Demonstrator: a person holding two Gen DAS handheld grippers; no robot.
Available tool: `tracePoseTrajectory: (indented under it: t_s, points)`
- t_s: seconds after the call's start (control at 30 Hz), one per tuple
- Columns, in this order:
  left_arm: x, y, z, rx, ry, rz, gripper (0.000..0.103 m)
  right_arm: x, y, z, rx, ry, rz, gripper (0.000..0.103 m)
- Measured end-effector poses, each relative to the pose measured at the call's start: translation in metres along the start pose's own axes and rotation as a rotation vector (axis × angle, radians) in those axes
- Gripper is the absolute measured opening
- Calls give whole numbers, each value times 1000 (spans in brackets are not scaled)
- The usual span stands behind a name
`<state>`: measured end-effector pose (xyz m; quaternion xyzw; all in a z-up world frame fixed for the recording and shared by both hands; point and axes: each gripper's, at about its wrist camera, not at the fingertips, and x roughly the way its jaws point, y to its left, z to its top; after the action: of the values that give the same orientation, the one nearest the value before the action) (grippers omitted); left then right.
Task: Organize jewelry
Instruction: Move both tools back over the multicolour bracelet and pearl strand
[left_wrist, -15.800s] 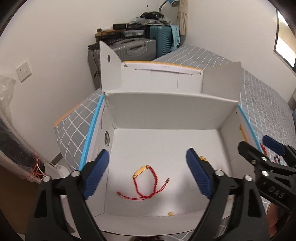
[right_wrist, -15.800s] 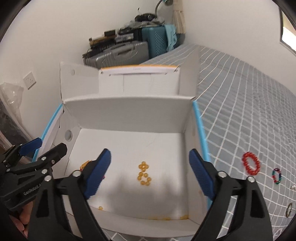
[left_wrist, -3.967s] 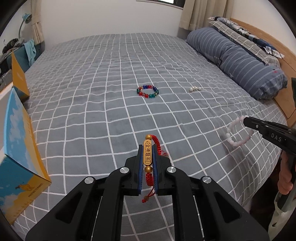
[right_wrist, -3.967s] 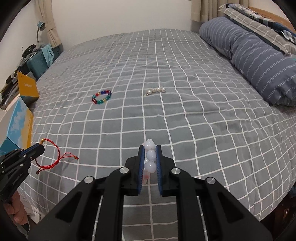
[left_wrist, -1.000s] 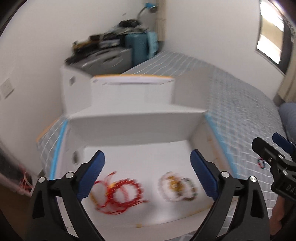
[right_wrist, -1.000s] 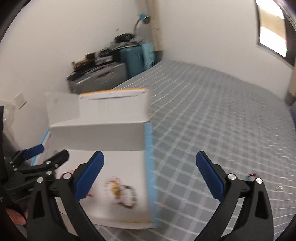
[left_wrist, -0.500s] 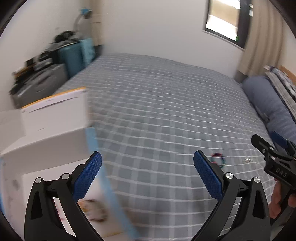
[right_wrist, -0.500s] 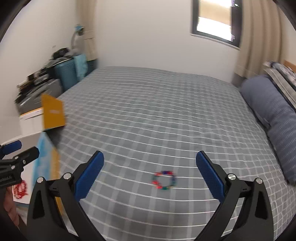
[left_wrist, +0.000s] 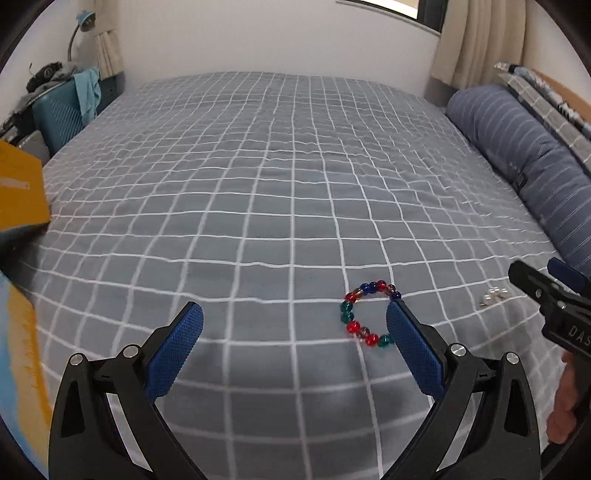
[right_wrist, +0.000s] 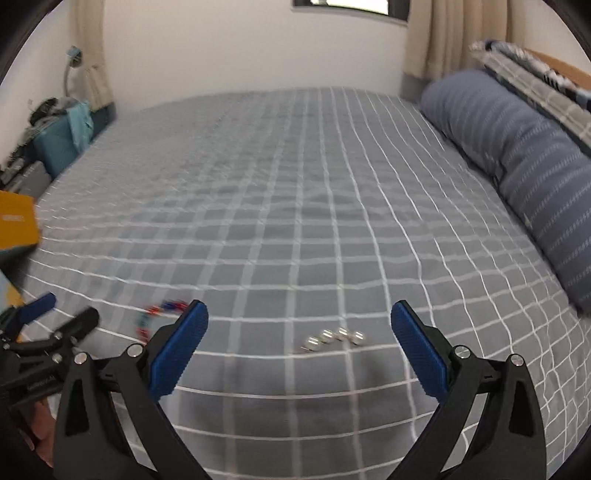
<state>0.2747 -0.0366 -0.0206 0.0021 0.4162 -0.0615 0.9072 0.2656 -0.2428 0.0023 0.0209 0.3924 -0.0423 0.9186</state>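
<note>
Now my left gripper spread wide and empty over the grey checked bedspread, multicoloured bead bracelet just beside its right finger, "DAS" readable on my right gripper at far right, orange box flap far left; right wrist view, my right gripper wide open, small pearl piece lying between its fingers, bracelet blurred at near left.

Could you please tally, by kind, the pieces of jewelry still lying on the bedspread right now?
Multicolored bead bracelet: 1
Short strand of pearl-like beads: 1
Total: 2 pieces lying on the grey checked bedspread, neither touched by the open left gripper or the open right gripper.
</note>
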Motion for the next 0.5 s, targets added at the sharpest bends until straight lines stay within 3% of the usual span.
tracePoseTrajectory:
  t_s: [0.2,0.37,0.5]
  points:
    - [39,-15,-1,-10,18,-13,97,38,-22,-20,27,60,-33,91]
    - [58,-17,-8,-9,49,-10,97,60,-28,-28,20,102,-53,76]
    - [66,-18,-11,-8,52,-7,97,65,-28,-30,17,108,-51,73]
